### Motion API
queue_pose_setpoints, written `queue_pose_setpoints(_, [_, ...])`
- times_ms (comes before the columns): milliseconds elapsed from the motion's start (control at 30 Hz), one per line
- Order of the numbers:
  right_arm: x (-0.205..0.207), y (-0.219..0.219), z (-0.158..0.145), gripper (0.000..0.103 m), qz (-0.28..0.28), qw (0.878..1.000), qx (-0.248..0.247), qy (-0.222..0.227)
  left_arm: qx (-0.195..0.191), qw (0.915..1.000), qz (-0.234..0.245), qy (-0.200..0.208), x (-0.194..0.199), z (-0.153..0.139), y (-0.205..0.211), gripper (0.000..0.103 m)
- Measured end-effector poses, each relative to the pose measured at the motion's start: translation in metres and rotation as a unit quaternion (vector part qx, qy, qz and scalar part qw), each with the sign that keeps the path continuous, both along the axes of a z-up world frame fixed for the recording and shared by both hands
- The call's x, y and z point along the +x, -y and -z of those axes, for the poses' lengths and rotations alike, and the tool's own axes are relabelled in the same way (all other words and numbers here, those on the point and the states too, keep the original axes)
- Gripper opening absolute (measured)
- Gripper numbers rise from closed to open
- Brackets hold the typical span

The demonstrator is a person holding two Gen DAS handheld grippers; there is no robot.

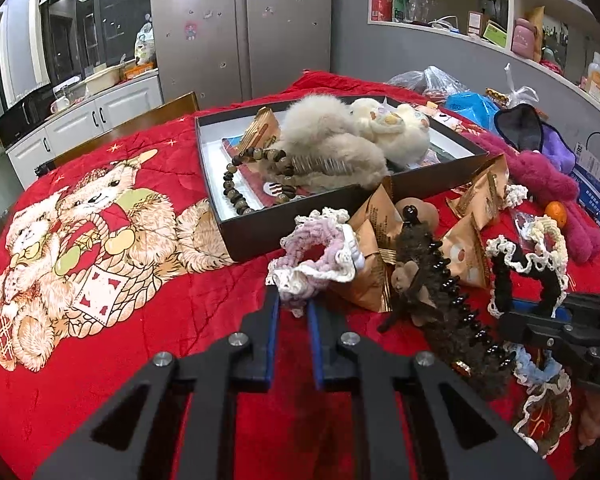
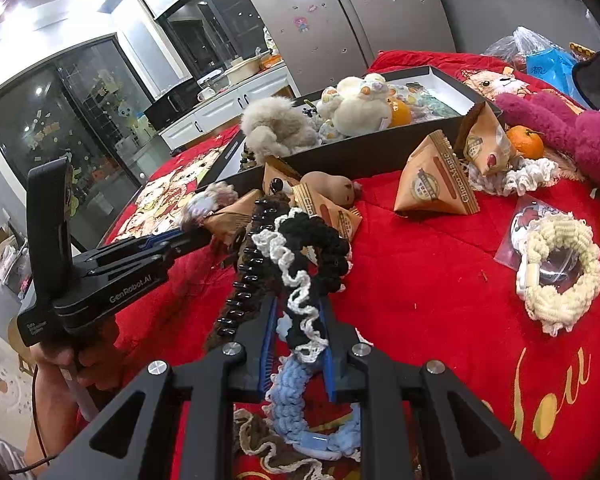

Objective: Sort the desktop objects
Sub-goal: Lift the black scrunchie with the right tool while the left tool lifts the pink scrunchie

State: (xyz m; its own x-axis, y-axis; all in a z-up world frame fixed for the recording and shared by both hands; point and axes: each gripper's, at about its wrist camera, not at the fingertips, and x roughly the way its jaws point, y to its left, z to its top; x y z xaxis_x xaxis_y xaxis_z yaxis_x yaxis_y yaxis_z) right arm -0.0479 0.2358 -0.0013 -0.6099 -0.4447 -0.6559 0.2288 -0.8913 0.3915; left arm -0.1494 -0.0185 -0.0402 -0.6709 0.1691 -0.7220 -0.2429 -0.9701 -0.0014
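- Left gripper (image 1: 293, 300): jaws nearly together, pinching an edge of the pink-and-white crocheted scrunchie (image 1: 318, 256), which lies on the red blanket (image 1: 140, 320) just in front of the black box (image 1: 292, 216)
- Right gripper (image 2: 300, 320): jaws clenched on the black scrunchie with white frilled trim (image 2: 304, 264); a blue scrunchie (image 2: 300, 396) lies under and between the fingers
- The black box holds a grey fluffy hair claw (image 1: 332, 148), a cream plush toy (image 1: 392, 124) and a string of brown beads (image 1: 256, 176)
- A dark brown hair claw with black teeth (image 1: 432, 288) lies between the two grippers, close beside both scrunchies
- Tan pyramid snack packets (image 2: 432, 180) crowd the box's near wall
- A cream scrunchie (image 2: 560, 272), an orange (image 2: 526, 142) and a magenta plush (image 2: 568, 128) lie further right
- A hand (image 2: 80, 364) holds the left gripper's handle
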Motion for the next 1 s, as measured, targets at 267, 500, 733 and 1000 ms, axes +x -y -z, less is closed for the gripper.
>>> queue_pose_setpoints(267, [0.002, 0.001, 0.000, 0.020, -0.003, 1.000, 0.002, 0.000, -0.005, 0.9999, -0.005, -0.010, 0.003, -0.003, 0.001, 0.013])
queue_pose_setpoints(500, [0.004, 0.005, -0.006, 0.020, -0.007, 1.000, 0.014, -0.019, -0.007, 0.9994, -0.011, -0.031, 0.011, -0.016, 0.000, 0.013])
queue_pose_setpoints(733, [0.010, 0.011, -0.027, 0.020, -0.009, 0.999, 0.011, -0.048, 0.019, 0.9974, -0.027, -0.064, 0.021, -0.050, 0.005, 0.013])
queue_pose_setpoints(1000, [0.015, 0.020, -0.073, 0.020, -0.004, 0.994, 0.049, -0.098, 0.032, 0.9952, -0.056, -0.073, 0.021, -0.081, 0.008, 0.013])
